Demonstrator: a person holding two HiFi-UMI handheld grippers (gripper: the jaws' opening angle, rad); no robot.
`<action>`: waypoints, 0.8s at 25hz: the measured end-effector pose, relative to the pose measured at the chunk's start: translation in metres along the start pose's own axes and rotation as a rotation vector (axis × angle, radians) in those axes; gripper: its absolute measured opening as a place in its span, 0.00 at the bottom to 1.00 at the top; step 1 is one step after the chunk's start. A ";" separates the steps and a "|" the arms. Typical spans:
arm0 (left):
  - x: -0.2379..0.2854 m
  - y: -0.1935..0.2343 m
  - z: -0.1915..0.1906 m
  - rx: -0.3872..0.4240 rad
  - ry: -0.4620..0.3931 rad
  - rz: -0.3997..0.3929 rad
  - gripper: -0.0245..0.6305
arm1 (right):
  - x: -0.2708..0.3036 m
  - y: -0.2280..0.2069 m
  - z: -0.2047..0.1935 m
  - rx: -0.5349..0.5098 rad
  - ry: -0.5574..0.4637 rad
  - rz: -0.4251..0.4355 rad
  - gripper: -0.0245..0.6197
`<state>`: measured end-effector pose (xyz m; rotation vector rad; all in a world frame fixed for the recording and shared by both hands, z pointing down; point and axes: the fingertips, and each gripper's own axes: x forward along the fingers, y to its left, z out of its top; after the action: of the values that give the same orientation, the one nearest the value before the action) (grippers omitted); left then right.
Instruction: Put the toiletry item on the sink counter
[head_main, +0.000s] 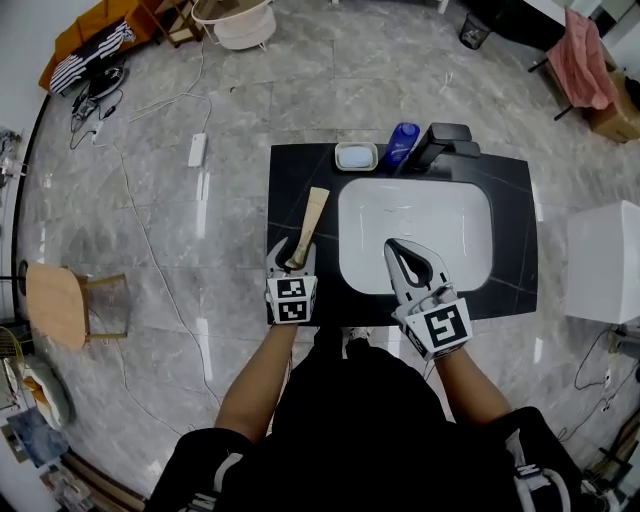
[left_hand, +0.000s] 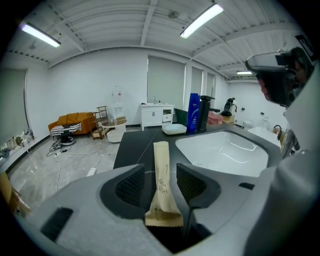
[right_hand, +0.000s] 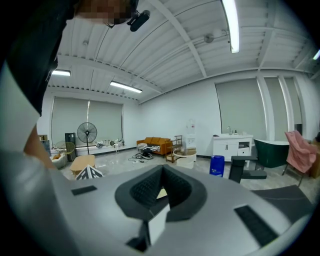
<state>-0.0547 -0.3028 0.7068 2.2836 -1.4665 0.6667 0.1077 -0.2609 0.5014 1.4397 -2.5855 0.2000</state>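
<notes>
Two grippers nearest the body. Left gripper (head_main: 294, 252) (left_hand: 160, 176) left of the sink basin (head_main: 350, 240), jaws spread, pads clear of the tan paper toiletry packet (head_main: 311, 220) (left_hand: 161, 167) lying between them on the black counter (head_main: 298, 172). Right gripper (head_main: 393, 245) (right_hand: 162, 169) over the basin's front, jaws pressed together. Behind the basin: soap dish (head_main: 356, 156), blue bottle (head_main: 403, 142), black faucet (head_main: 446, 140).

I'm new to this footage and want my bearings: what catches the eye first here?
The black sink counter with its white basin fills the middle of the head view. A tan paper packet lies on the counter left of the basin, between the open fingers of the left gripper. The right gripper hangs shut over the basin's front.
</notes>
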 end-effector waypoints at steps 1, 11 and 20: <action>-0.005 -0.001 0.007 0.004 -0.019 -0.001 0.36 | 0.001 0.001 0.001 -0.004 -0.003 0.003 0.05; -0.084 -0.003 0.110 0.001 -0.272 0.021 0.26 | 0.007 0.014 0.030 -0.033 -0.083 0.035 0.05; -0.150 -0.010 0.171 0.037 -0.452 0.068 0.06 | 0.003 0.018 0.058 -0.063 -0.166 0.046 0.05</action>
<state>-0.0653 -0.2750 0.4813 2.5354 -1.7422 0.1963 0.0862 -0.2656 0.4452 1.4325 -2.7307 0.0051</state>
